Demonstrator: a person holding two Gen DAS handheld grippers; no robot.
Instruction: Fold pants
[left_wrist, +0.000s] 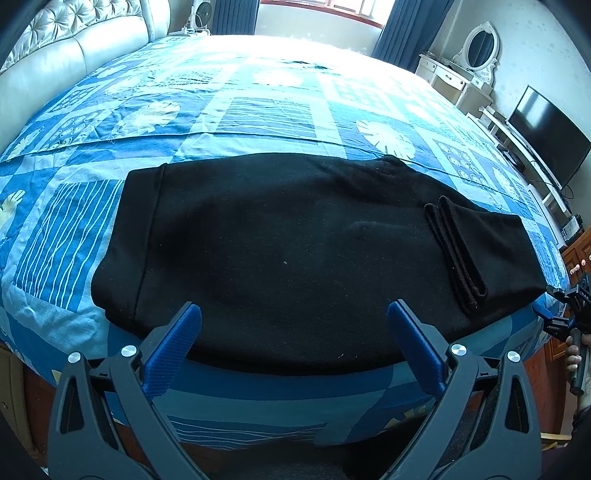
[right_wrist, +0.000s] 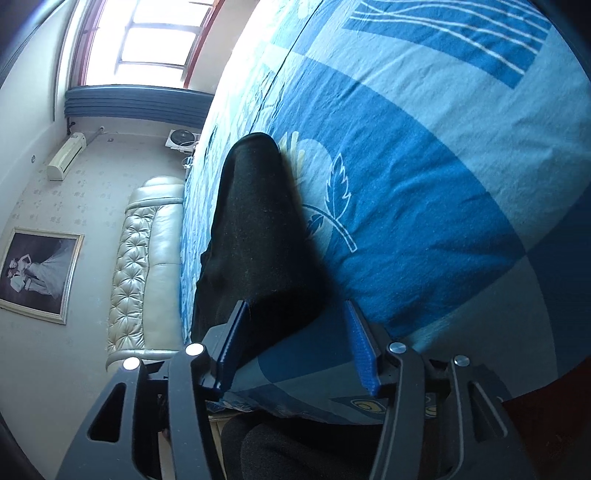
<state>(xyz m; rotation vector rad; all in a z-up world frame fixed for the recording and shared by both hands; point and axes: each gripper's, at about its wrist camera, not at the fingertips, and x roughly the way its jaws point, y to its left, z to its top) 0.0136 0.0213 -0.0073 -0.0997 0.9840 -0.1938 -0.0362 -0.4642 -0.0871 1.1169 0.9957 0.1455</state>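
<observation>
The black pants (left_wrist: 280, 254) lie folded lengthwise on the blue patterned bedsheet (left_wrist: 258, 122), near the bed's front edge. The waistband is at the left and the leg cuffs (left_wrist: 458, 254) are folded back on top at the right. My left gripper (left_wrist: 293, 310) is open and empty, hovering over the pants' near edge. My right gripper (right_wrist: 295, 312) is open at the pants' right end, rolled on its side, with the black cloth (right_wrist: 258, 229) reaching between its fingers. It also shows at the right edge of the left wrist view (left_wrist: 546, 302).
A padded cream headboard (left_wrist: 74, 48) stands at the far left. A white dressing table with a mirror (left_wrist: 476, 55) and a TV (left_wrist: 550, 133) stand along the right wall. A window with blue curtains (left_wrist: 325, 7) is at the back.
</observation>
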